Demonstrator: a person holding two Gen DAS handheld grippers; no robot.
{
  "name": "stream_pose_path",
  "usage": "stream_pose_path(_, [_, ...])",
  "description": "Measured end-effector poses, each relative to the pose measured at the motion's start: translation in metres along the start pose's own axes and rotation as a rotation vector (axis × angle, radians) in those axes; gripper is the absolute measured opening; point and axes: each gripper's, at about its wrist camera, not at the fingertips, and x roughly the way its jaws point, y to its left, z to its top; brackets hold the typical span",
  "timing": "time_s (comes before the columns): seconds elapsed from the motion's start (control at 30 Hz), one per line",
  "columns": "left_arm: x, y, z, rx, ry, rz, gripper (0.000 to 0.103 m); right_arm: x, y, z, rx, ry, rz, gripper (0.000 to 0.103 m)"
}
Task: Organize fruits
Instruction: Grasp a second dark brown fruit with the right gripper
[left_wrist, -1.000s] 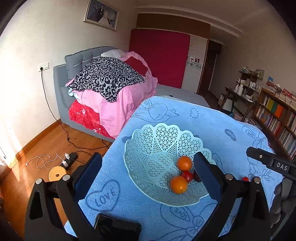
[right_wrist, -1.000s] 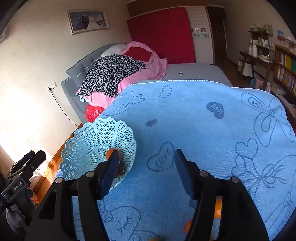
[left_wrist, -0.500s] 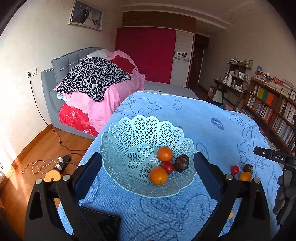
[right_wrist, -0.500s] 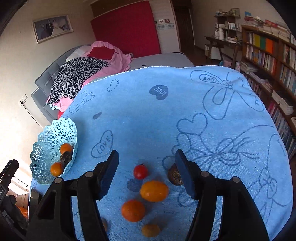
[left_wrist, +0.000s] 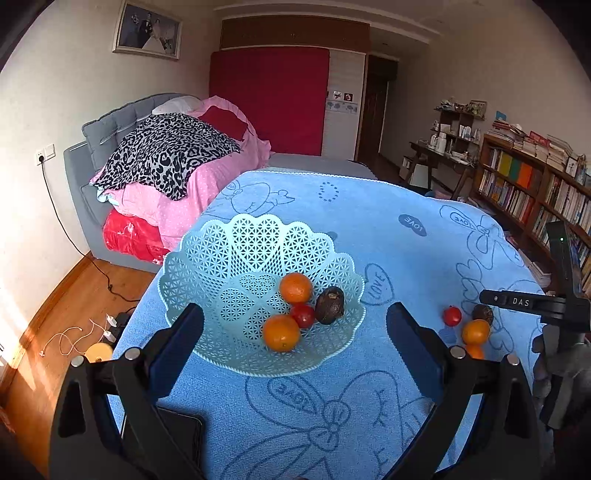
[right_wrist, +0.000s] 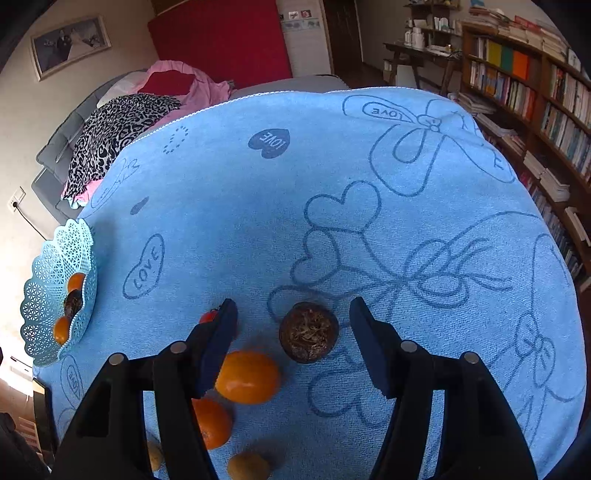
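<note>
Right claw (right_wrist: 293, 321) wide open over dark brown fruit (right_wrist: 308, 331); left claw (left_wrist: 295, 325) open too, facing basket (left_wrist: 207, 295) w/ 4 fruits, barely seen in right view.

Four fruits (left_wrist: 301, 314) in lattice basket (left_wrist: 207, 273); others (right_wrist: 309, 331) loose on cloth

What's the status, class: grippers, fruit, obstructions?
Left gripper open, empty. Right gripper open around dark fruit. Basket holds four fruits. Orange beside right gripper's left finger.
</note>
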Motion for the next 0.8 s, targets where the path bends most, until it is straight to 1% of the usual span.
stream_pose_path(0.1, [0.002, -0.007, -0.002, 0.009, 0.009, -0.009, 0.1, 0.011, 0.001, 0.002, 0.004, 0.029, -0.008, 0.061])
stream_pose_path(0.17, [0.002, -0.01, -0.004, 0.014, 0.013, -0.014, 0.1, 0.017, 0.001, 0.002, 0.001, 0.048, -0.018, 0.056])
stream_pose_path(0.23, [0.003, -0.013, -0.006, 0.02, 0.015, -0.018, 0.1, 0.023, 0.002, 0.002, -0.006, 0.064, -0.044, 0.055])
stream_pose_path(0.27, [0.004, -0.015, -0.006, 0.023, 0.017, -0.02, 0.1, 0.026, 0.002, 0.001, -0.008, 0.076, -0.054, 0.052])
stream_pose_path(0.37, [0.005, -0.019, -0.008, 0.03, 0.025, -0.028, 0.1, 0.033, 0.0, -0.003, -0.011, 0.102, -0.058, 0.049])
stream_pose_path(0.4, [0.005, -0.021, -0.009, 0.033, 0.027, -0.03, 0.1, 0.033, 0.001, -0.004, -0.019, 0.099, -0.06, 0.048])
stream_pose_path(0.43, [0.006, -0.022, -0.01, 0.036, 0.03, -0.032, 0.1, 0.032, 0.0, -0.005, -0.022, 0.094, -0.06, 0.045])
stream_pose_path(0.47, [0.005, -0.023, -0.012, 0.038, 0.032, -0.034, 0.1, 0.031, 0.0, -0.006, -0.022, 0.093, -0.057, 0.04])
stream_pose_path(0.57, [0.006, -0.028, -0.015, 0.047, 0.043, -0.042, 0.1, 0.023, -0.004, -0.008, -0.007, 0.082, -0.029, 0.04])
stream_pose_path(0.8, [0.011, -0.048, -0.027, 0.087, 0.079, -0.075, 0.1, -0.01, -0.008, -0.014, -0.007, -0.007, -0.003, 0.04])
